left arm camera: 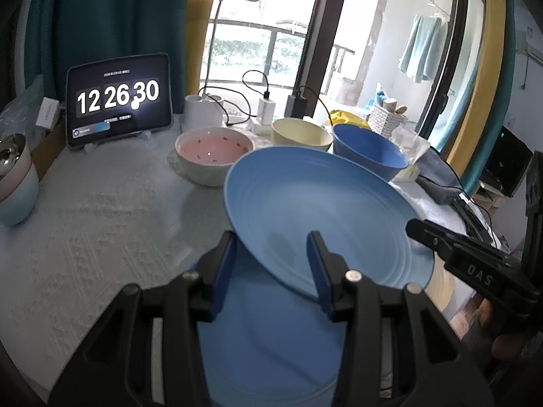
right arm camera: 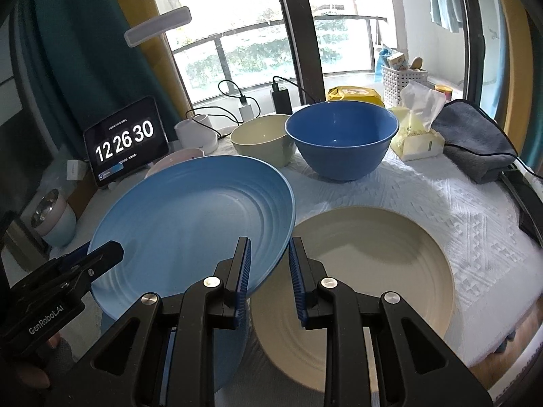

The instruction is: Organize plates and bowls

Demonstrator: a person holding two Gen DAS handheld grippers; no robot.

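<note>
A light blue ribbed plate (left arm camera: pixel 315 196) (right arm camera: pixel 190 217) hangs tilted above the table, held from both sides. My left gripper (left arm camera: pixel 271 235) is shut on its left rim, one finger under the edge and one on the inner face. My right gripper (right arm camera: pixel 269 240) is shut on the opposite rim, which runs between its blue pads. Beneath the lifted plate lies a second blue plate (left arm camera: pixel 264 339). A cream plate (right arm camera: pixel 373 271) rests on the white cloth to its right. At the back stand a pink bowl (left arm camera: pixel 213 149), a cream bowl (right arm camera: pixel 261 139) and a dark blue bowl (right arm camera: pixel 341 135).
A tablet showing a clock (left arm camera: pixel 118 100) and a lamp base with cables stand at the back left. A pastel cup (left arm camera: pixel 13 176) sits at the far left edge. A tissue box (right arm camera: pixel 417 135), a grey cloth (right arm camera: pixel 475 139) and a white basket (right arm camera: pixel 404 78) crowd the back right.
</note>
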